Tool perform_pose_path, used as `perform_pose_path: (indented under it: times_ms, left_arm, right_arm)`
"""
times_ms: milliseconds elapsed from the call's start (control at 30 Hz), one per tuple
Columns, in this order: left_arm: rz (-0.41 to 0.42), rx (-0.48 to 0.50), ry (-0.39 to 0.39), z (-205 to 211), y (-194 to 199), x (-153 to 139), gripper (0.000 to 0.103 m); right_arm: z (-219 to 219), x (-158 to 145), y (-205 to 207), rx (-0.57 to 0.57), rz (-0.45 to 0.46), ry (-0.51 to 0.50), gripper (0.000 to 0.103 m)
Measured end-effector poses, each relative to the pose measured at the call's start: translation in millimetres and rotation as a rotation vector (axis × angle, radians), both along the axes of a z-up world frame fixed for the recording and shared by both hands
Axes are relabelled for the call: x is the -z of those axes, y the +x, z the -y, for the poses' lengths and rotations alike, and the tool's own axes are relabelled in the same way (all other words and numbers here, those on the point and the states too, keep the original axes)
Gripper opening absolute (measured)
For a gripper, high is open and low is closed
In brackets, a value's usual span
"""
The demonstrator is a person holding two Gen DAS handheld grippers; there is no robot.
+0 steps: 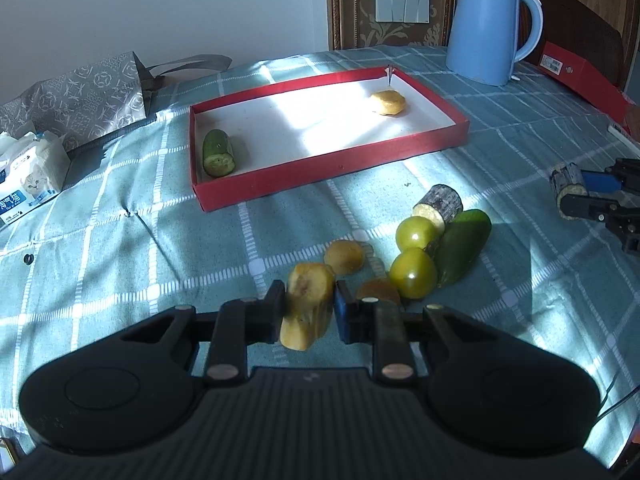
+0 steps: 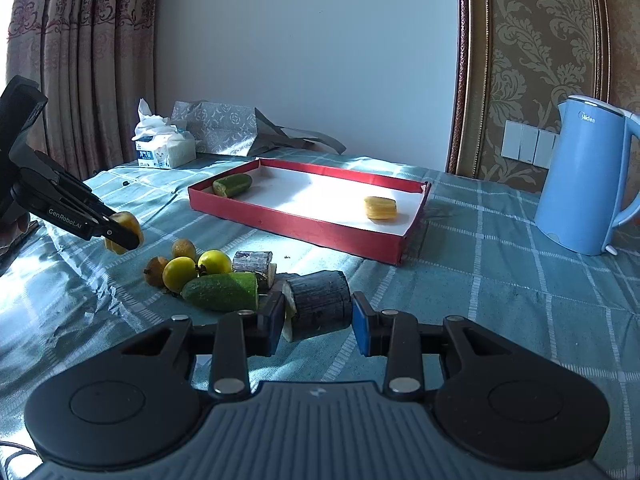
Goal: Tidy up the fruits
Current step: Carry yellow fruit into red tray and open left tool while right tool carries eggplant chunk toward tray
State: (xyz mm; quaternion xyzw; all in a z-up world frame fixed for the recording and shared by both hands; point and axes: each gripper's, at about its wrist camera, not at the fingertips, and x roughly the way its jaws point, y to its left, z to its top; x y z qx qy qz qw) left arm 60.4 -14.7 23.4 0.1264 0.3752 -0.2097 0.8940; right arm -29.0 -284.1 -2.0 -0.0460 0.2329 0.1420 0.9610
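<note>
My left gripper point(image 1: 310, 312) is shut on a yellow banana piece point(image 1: 308, 306) and holds it above the cloth; it also shows in the right wrist view point(image 2: 124, 232). My right gripper point(image 2: 318, 320) is shut on a dark sugarcane piece point(image 2: 320, 304), seen from the left wrist view point(image 1: 568, 184). A red tray point(image 1: 328, 168) holds a cucumber piece point(image 1: 218, 152) and a banana piece point(image 1: 388, 103). On the cloth lie two green tomatoes point(image 1: 414, 266), a cucumber piece point(image 1: 462, 246), a sugarcane piece point(image 1: 438, 206) and two small brown fruits point(image 1: 344, 256).
A blue kettle point(image 1: 486, 28) stands behind the tray on the right. A tissue pack point(image 1: 30, 176) and a grey gift bag point(image 1: 80, 96) lie at the far left. A red box point(image 1: 580, 76) sits at the right edge.
</note>
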Motion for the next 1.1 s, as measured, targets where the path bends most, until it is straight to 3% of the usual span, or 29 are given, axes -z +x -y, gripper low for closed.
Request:
perform_pose_path:
  times_ms: [167,300,533,700,833,900,967,1033,1100]
  left_arm:
    - [0.05,-0.04,-0.068,18.1,38.8,-23.1,0.023]
    - [0.063,-0.079,-0.091,50.2,97.8,-31.8,0.023]
    - [0.011,-0.17,-0.03,90.6,187.9,3.5,0.023]
    - [-0.013,-0.209,0.011,98.2,212.1,27.3,0.023]
    - [0.021,-0.21,0.023,99.9,211.2,27.8,0.024]
    - [0.045,-0.218,0.017,98.5,208.7,25.9,0.033]
    - [0.055,-0.223,-0.005,95.1,205.7,22.8,0.062]
    - [0.089,-0.243,-0.021,89.7,199.4,16.1,0.08]
    - [0.136,-0.258,-0.017,84.4,187.7,6.1,0.085]
  right_arm:
    - [1.6,-1.5,-1.9,0.006,0.006,0.006,0.034]
    - [2.6,-4.8,-4.7,0.013,0.015,0.014,0.034]
    - [9.6,-11.4,-15.1,0.041,0.03,0.027,0.034]
    - [16.4,-13.1,-18.0,0.059,0.029,0.026,0.034]
    - [18.3,-12.6,-16.8,0.066,0.028,0.031,0.034]
    - [17.8,-11.9,-14.7,0.064,0.028,0.035,0.034]
    - [15.6,-12.0,-12.2,0.062,0.031,0.042,0.034]
    - [13.1,-13.0,-9.3,0.053,0.034,0.047,0.034]
    - [9.4,-15.0,-5.2,0.044,0.039,0.044,0.034]
